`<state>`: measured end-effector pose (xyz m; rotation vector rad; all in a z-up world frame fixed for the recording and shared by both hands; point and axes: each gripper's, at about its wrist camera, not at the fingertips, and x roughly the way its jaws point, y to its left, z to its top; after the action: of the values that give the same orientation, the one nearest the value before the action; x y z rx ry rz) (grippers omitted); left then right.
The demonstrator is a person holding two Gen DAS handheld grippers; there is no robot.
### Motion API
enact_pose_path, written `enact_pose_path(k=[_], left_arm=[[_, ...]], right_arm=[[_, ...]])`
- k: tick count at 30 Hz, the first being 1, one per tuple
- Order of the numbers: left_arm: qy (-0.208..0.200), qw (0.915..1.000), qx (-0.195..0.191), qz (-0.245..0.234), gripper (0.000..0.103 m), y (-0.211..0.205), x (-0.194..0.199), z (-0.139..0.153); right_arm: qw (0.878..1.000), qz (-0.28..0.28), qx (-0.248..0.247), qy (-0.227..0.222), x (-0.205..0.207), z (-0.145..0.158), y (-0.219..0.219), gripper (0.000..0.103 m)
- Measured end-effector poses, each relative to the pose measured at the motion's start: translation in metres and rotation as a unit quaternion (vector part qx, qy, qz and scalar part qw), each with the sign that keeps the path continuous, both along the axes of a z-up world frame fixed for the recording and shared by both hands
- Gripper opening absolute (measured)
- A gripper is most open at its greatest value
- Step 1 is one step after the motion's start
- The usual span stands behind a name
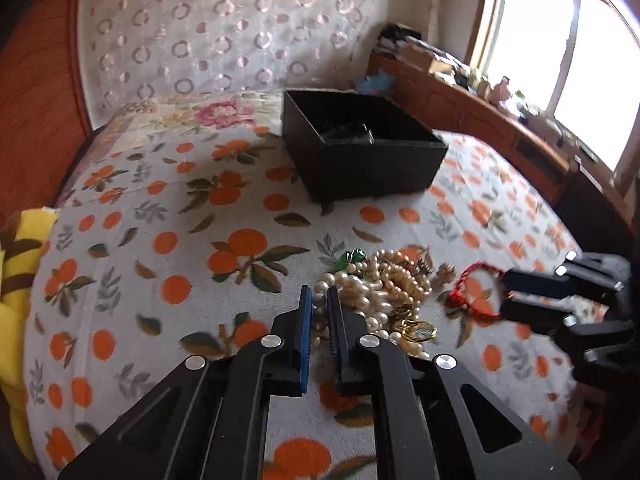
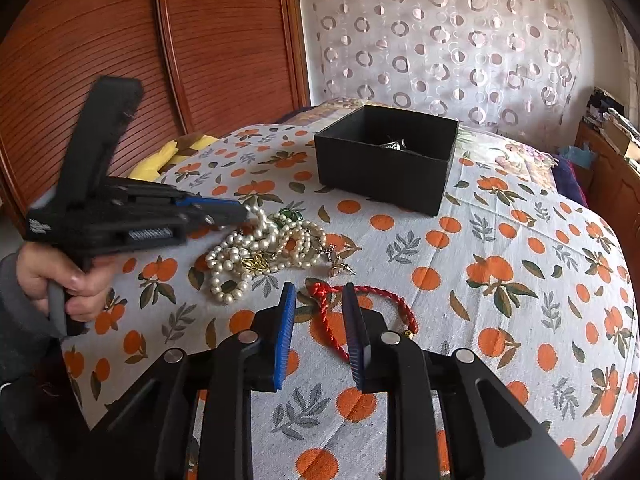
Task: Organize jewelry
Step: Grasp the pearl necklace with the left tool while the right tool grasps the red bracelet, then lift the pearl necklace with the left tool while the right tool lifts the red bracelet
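Orange-fruit print covers the bedspread (image 2: 500, 240) where the jewelry lies. A tangled heap of pearl necklaces (image 1: 372, 292) sits near the middle of the bed, with a green piece (image 1: 351, 258) at its far edge and a gold ring (image 1: 418, 330) at its near right. The left gripper (image 1: 318, 300) has its fingers narrowed around a strand of pearls at the heap's near left — whether they actually pinch it, I cannot tell. To the right of the heap lies a red cord bracelet (image 2: 360, 312); the right gripper (image 2: 319, 294) straddles it with fingers apart, not closed on the cord. Farther back stands an open black box (image 2: 384, 156) — something dark and shiny is inside, too unclear to name.
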<state>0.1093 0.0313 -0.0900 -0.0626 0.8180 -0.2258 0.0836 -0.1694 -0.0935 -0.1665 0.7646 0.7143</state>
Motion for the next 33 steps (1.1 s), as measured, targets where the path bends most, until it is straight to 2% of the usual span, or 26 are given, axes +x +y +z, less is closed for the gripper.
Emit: enact_pose_path(k=[3, 7, 15, 20, 25, 33], left_arm=[[-0.022, 0.9995, -0.019, 0.009, 0.007, 0.008, -0.014, 0.015], [-0.041, 0.9988, -0.014, 0.02, 0.007, 0.016, -0.027, 0.03], [-0.068, 0.9966, -0.028, 0.037, 0.007, 0.032, -0.046, 0.051], [-0.071, 0.9963, -0.022, 0.042, 0.007, 0.035, -0.049, 0.053], [-0.069, 0.9965, -0.024, 0.042, 0.007, 0.034, -0.051, 0.051], [-0.062, 0.997, -0.027, 0.039, 0.007, 0.033, -0.052, 0.043]], right_arm=[[1.0, 0.002, -0.002, 0.001, 0.0, -0.001, 0.002, 0.026], [1.0, 0.009, -0.008, 0.002, 0.002, -0.002, 0.009, 0.026], [0.999, 0.03, -0.03, -0.002, 0.019, -0.002, 0.027, 0.026], [0.999, 0.029, -0.041, -0.002, 0.043, -0.001, 0.038, 0.023], [0.997, 0.04, -0.057, 0.018, 0.07, -0.007, 0.053, 0.019], [0.994, 0.075, -0.066, 0.046, 0.079, -0.013, 0.069, 0.019]])
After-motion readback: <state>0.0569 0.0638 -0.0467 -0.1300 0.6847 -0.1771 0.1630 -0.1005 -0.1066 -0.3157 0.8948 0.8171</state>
